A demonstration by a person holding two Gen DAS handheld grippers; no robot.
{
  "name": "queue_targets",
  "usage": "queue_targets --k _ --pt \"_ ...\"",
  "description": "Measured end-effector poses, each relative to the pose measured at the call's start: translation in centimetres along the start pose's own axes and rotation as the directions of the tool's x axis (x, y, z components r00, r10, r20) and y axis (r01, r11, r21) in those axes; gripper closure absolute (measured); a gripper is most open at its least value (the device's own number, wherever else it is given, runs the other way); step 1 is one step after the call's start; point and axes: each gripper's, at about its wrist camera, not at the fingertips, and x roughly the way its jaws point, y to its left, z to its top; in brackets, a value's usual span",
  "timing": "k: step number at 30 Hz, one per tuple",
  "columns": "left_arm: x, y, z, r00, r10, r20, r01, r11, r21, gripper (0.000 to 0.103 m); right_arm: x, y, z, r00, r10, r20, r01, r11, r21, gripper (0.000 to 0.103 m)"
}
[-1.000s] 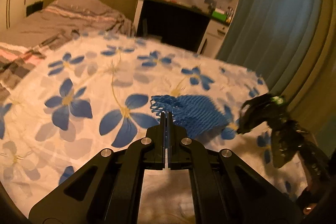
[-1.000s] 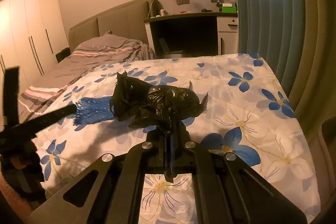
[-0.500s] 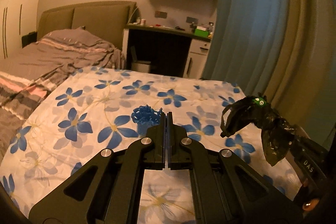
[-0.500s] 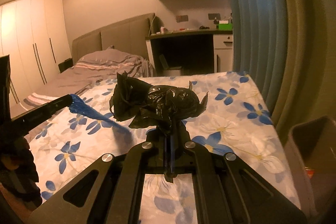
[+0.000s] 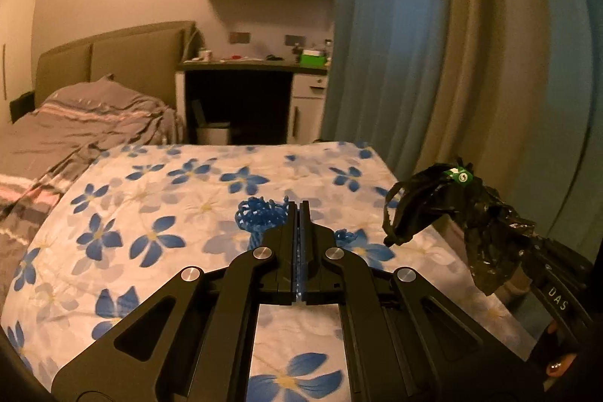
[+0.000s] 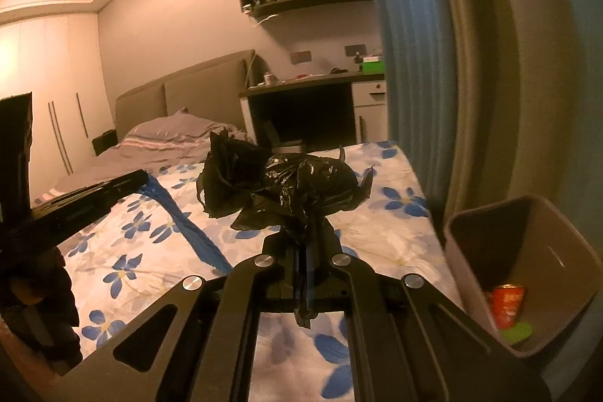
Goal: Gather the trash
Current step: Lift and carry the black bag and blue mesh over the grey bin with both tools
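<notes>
Over the bed [image 5: 113, 213], left of the bin [image 6: 501, 213]: my right gripper [image 6: 305, 251] clenches a black bag [image 6: 286, 183], my left gripper [image 5: 299, 225] a blue net [image 5: 260, 213]. Risk: net's trailing tail may snag the bin rim. Can [image 6: 507, 300] inside bin; curtain [image 6: 414, 44] close behind.

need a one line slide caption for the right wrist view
Right tool clamps a crumpled black plastic bag above the floral bedspread, beside an open bin.

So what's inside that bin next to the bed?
Inside the bin lie a red can and something flat and green. Its near wall hides the rest of the bottom.
</notes>
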Motion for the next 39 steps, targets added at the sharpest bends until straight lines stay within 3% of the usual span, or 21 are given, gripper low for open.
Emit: queue_targets --k 10,17,25,33,36,39 --pt "1.8 -6.7 0.8 0.994 -0.102 -0.026 0.104 0.992 0.073 0.103 -3.0 -4.4 -0.8 0.995 -0.095 0.030 0.093 0.994 0.063 0.100" --pt "4.4 -12.2 1.7 0.980 -0.193 -0.051 0.197 0.974 0.109 0.103 -4.4 -8.7 -1.6 0.979 -0.200 0.039 0.195 0.974 0.113 0.100" --pt "6.7 -19.5 2.9 0.948 -0.312 -0.057 0.317 0.936 0.155 0.103 -6.3 -13.9 -2.5 0.937 -0.344 0.049 0.332 0.928 0.171 0.100" --pt "7.9 -25.5 4.1 0.902 -0.429 -0.040 0.430 0.890 0.153 0.103 -7.1 -18.5 -3.1 0.893 -0.450 0.026 0.432 0.871 0.235 0.100" --pt "9.1 -26.6 3.2 0.888 -0.456 -0.060 0.459 0.877 0.143 0.103 -6.9 -19.4 -3.4 0.883 -0.468 0.018 0.450 0.858 0.248 0.100" --pt "11.4 -27.1 1.1 0.876 -0.466 -0.128 0.480 0.870 0.115 0.103 -6.2 -20.3 -3.7 0.881 -0.474 -0.002 0.459 0.852 0.253 0.100"
